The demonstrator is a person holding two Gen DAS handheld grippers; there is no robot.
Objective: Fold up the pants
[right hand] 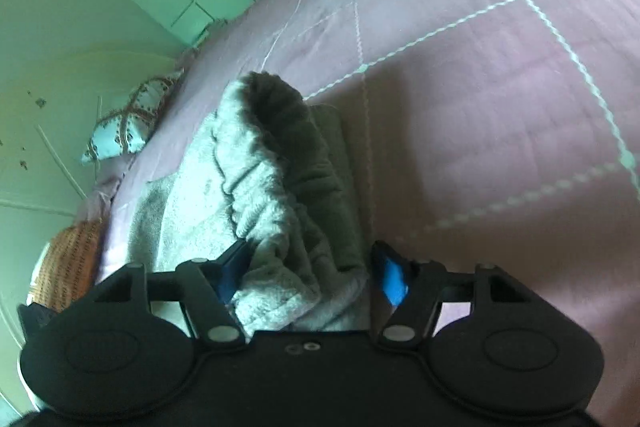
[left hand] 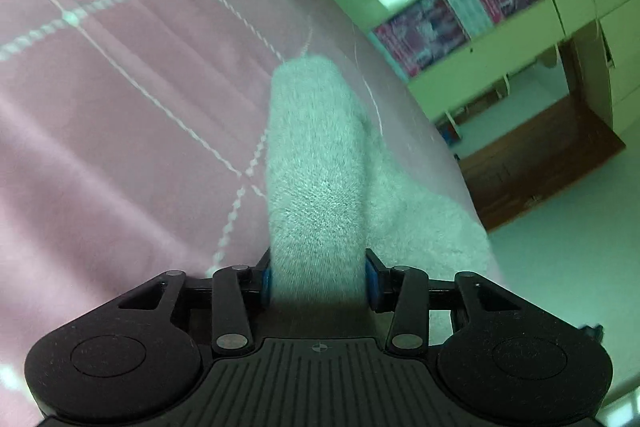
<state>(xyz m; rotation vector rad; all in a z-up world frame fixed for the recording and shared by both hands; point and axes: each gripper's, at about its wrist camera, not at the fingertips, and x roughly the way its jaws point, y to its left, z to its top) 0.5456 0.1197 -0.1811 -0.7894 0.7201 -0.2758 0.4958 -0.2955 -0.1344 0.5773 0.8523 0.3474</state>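
Pants: fuzzy pale grey fleece, lying on pink quilted bedspread near its edge. Leg end runs as a narrow folded strip; waistband end bunched, elastic gathered, opening gaping, dark inside.

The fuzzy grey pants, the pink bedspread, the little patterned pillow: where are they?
Grey pants [left hand: 316,163]: left wrist view, on the leg between the fingers.
Pink bedspread [right hand: 500,107]: right wrist view, on bare quilted fabric.
Patterned pillow [right hand: 128,123]: right wrist view, on its face.
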